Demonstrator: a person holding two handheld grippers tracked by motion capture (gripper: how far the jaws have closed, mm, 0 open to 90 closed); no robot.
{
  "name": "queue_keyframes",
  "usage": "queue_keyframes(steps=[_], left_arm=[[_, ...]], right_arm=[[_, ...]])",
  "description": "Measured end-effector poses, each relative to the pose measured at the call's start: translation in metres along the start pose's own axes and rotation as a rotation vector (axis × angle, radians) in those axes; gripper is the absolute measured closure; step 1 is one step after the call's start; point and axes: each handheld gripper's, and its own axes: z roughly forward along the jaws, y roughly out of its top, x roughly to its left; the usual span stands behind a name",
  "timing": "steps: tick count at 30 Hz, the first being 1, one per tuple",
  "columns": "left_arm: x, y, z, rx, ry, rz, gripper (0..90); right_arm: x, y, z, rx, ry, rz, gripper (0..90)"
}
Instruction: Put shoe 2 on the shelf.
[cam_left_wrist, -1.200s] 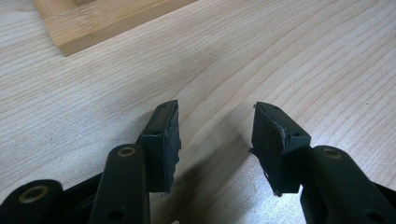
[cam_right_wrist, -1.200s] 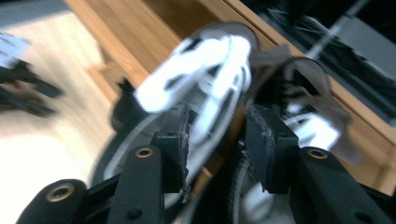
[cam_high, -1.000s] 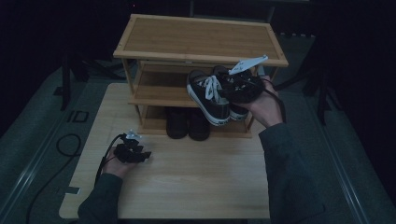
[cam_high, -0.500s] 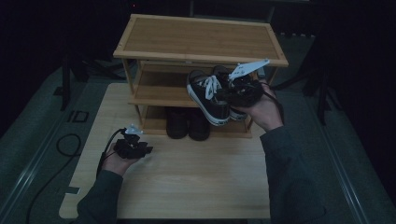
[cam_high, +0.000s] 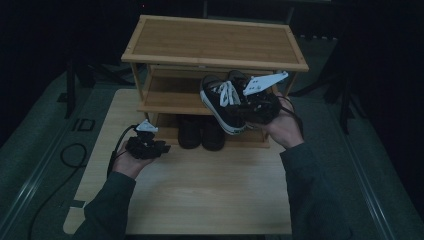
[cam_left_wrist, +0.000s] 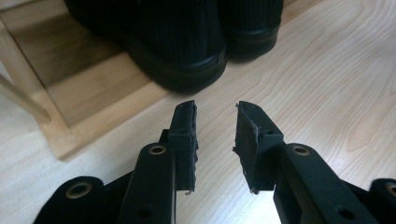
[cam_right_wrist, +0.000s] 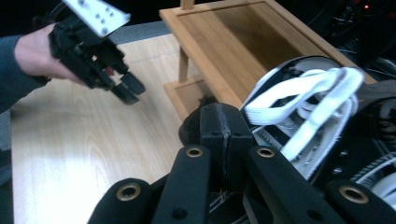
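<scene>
Black boots (cam_high: 201, 132): upper parts hidden under the rack's (cam_high: 215, 42) middle shelf; tops cut off by the left gripper view's upper edge.
Sneaker (cam_high: 222, 104): heel hidden behind the right gripper (cam_high: 250, 107).
Right gripper's grip: what the pressed-together jaws pinch is hidden by them.

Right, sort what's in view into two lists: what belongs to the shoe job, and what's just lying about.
In the job:
- right gripper, shut on the black sneaker with white laces
- wooden shoe rack
- left gripper, open, holding nothing

Lying about:
- dark pair of shoes on the rack's bottom shelf
- table
- cable on the floor
</scene>
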Motion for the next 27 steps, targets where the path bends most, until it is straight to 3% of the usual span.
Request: queue_keyframes(steps=[3, 11, 18, 27], left_arm=[[-0.002, 0.009, -0.003, -0.011, -0.003, 0.001, 71.1], [-0.009, 0.037, -0.007, -0.013, 0.019, 0.072, 79.1], [-0.014, 0.059, -0.009, -0.031, 0.020, 0.109, 89.8], [-0.022, 0.084, -0.006, -0.052, 0.038, 0.162, 90.0]], right_arm=[[0.006, -0.001, 0.002, -0.005, 0.014, -0.023, 89.6], [0.014, -0.016, 0.013, 0.032, 0.035, -0.051, 89.6], [0.018, -0.030, 0.021, 0.056, 0.074, -0.049, 89.6], [0.023, -0.049, 0.035, 0.103, 0.086, -0.040, 89.3]])
